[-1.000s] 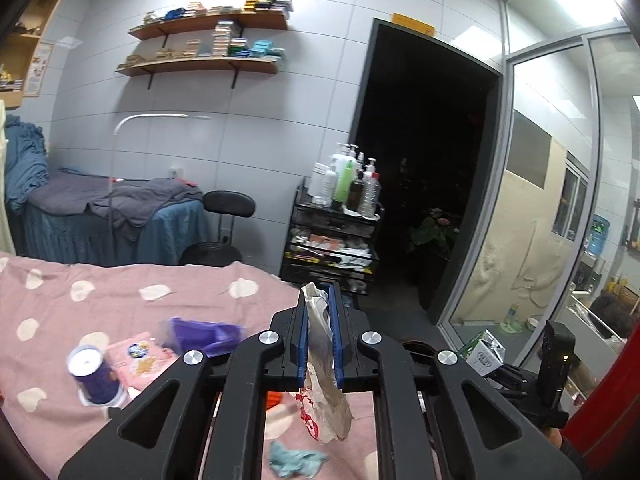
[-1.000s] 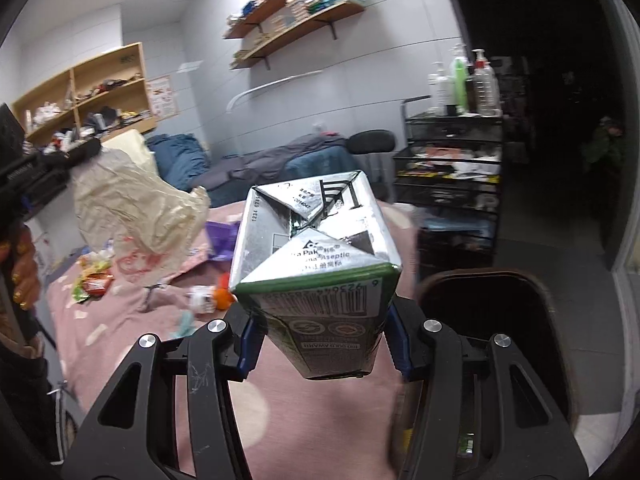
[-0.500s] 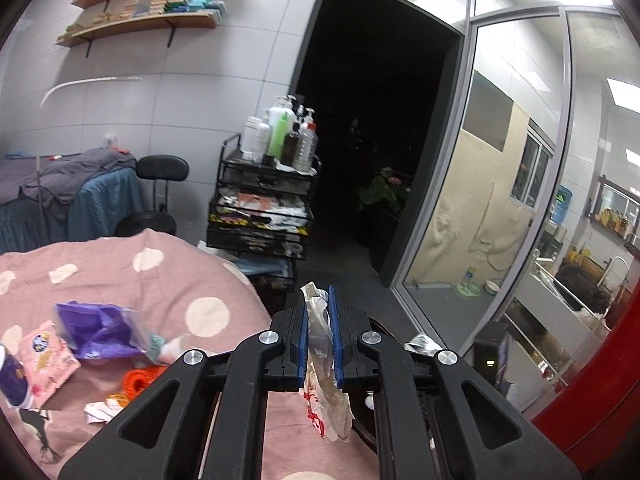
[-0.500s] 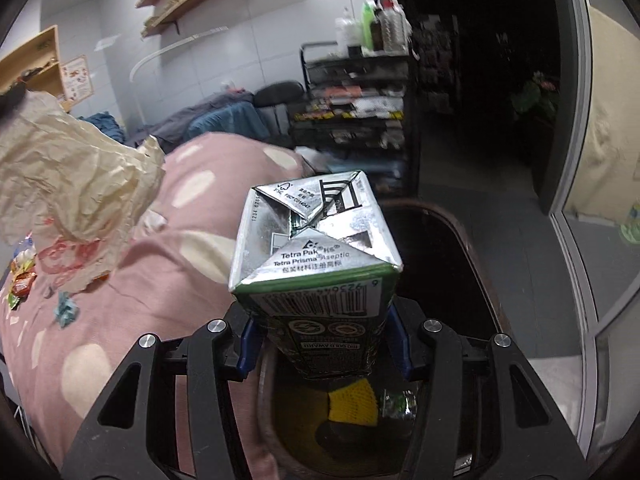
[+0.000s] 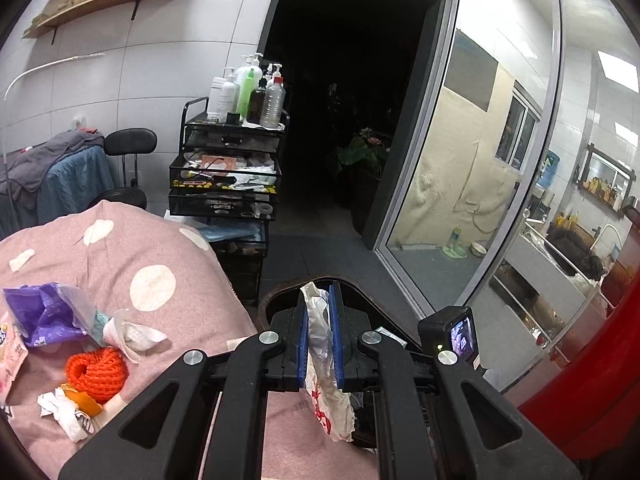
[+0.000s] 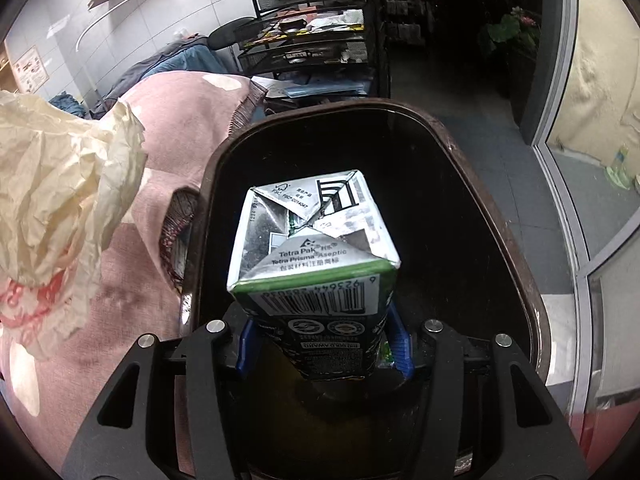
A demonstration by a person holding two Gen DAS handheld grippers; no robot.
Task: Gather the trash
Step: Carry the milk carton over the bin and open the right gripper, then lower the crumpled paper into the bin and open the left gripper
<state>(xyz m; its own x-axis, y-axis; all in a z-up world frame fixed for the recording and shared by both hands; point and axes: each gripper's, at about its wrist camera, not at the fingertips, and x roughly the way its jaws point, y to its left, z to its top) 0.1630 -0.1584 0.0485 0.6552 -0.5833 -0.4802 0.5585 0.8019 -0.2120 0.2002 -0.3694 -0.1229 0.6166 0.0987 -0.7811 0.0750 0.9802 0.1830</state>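
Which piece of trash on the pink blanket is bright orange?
The coiled orange net, lying between the purple wrapper and the crumpled white paper; nothing else there matches its colour or mesh.

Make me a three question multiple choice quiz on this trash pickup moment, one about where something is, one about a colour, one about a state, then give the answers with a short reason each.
1. Where is the drink carton in the right wrist view?
A. Lying on the pink cover
B. Above the open trash bin
C. On the black cart

2. What colour is the coiled net on the pink cover?
A. Orange
B. Green
C. White

3. What is the left gripper doing?
A. Standing wide open and empty
B. Clamped on a bottle
C. Clamped on crumpled paper

Answers: B, the bin's dark mouth surrounds the carton between the right gripper's fingers. A, the net is bright orange beside a purple wrapper. C, the blue pads pinch the paper, which hangs below them.
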